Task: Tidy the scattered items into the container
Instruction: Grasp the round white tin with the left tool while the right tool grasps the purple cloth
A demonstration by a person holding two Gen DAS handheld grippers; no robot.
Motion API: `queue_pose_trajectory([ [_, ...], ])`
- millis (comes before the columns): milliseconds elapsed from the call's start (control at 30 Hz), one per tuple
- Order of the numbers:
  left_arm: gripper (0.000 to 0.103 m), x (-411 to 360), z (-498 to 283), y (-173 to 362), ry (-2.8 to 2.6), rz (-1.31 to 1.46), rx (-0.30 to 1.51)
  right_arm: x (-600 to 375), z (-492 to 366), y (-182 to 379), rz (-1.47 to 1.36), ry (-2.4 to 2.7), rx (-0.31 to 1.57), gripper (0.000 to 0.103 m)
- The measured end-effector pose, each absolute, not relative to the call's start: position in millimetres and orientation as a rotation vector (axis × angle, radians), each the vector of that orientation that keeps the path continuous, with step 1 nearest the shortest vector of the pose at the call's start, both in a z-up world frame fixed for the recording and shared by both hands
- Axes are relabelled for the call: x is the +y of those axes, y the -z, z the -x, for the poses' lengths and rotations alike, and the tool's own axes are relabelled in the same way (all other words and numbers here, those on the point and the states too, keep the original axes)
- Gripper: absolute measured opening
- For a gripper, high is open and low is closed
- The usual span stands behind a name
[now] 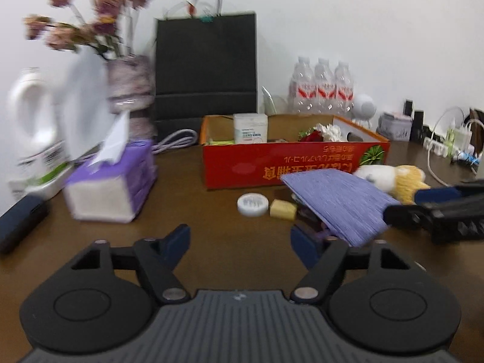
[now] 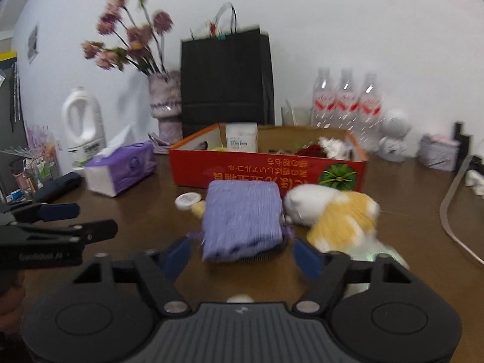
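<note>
Spread wide and empty, the left claw (image 1: 240, 239) hovers over the table (image 1: 211, 211), a purple cloth (image 1: 332, 205) just ahead-right, the red box (image 1: 290, 163) beyond. Equally wide, the right claw (image 2: 242, 254) straddles that cloth's near edge, apparently lining up a grasp; a plush toy (image 2: 338, 214) lies right.

A brown table (image 1: 211, 211) is seen. The box (image 1: 272, 163) is red with yellow lettering and a green roundel. A ribbed lilac cloth (image 2: 242, 217) is shown, and at its 3 o'clock a white-and-yellow plush (image 2: 335, 211). A white round lid (image 1: 252, 205) and a pale yellow block (image 1: 282, 209) are noted. The tissue pack (image 1: 112, 187) is purple and white; the bag (image 1: 205, 66) is black. Blue pads are carried by the black tongs (image 1: 240, 243).
</note>
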State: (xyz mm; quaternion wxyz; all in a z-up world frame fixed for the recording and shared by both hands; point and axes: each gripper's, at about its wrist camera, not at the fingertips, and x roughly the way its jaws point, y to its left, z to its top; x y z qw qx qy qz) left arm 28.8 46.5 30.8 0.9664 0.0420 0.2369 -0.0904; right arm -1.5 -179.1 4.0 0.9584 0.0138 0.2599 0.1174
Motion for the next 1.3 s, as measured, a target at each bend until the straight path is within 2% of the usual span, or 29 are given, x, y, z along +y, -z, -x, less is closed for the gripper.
queue_pose_trajectory([
  [33,0.068,47.0,-47.4,-28.7,0.199,-0.1,0.493,-180.9,-21.2,-2.4,-0.04,-0.239,0.548,0.059],
  [100,0.059,47.6,-80.3,-21.6,0.207,-0.122,0.532,-183.3,-58.1,4.1,-0.049,-0.213,0.62,0.054],
  [167,0.059,50.1,-105.4,-14.8,0.246,-0.118,0.568,-187.5,-81.4,11.3,-0.075,-0.198,0.675,0.053],
  [300,0.062,51.1,-133.4,-4.2,0.321,-0.092,0.608,-186.6,-90.1,13.8,-0.077,-0.213,0.668,0.049],
  [367,0.062,50.0,-141.0,0.2,0.338,-0.078,0.631,-187.4,-91.2,13.2,-0.087,-0.238,0.67,0.041],
  [433,0.06,47.9,-145.3,1.6,0.352,-0.076,0.646,-190.9,-91.9,12.8,-0.117,-0.264,0.678,0.023],
  [500,0.039,42.9,-148.4,2.4,0.35,-0.094,0.647,-192.5,-92.1,13.4,-0.142,-0.287,0.68,0.009],
  [733,0.038,47.2,-127.7,-9.9,0.25,-0.087,0.626,-180.6,-66.7,-16.3,-0.094,-0.321,0.565,0.006],
  [933,0.038,61.9,-40.4,-37.4,0.137,-0.017,0.55,-167.6,1.6,-57.5,-0.025,-0.385,0.463,0.006],
  [1133,0.038,53.4,48.6,-25.5,0.142,0.043,0.596,-155.9,87.1,-35.0,0.05,-0.375,0.546,0.006],
  [1300,0.038,37.1,92.7,-21.3,0.152,-0.026,0.579,-174.7,130.6,-13.1,0.001,-0.267,0.621,0.006],
])
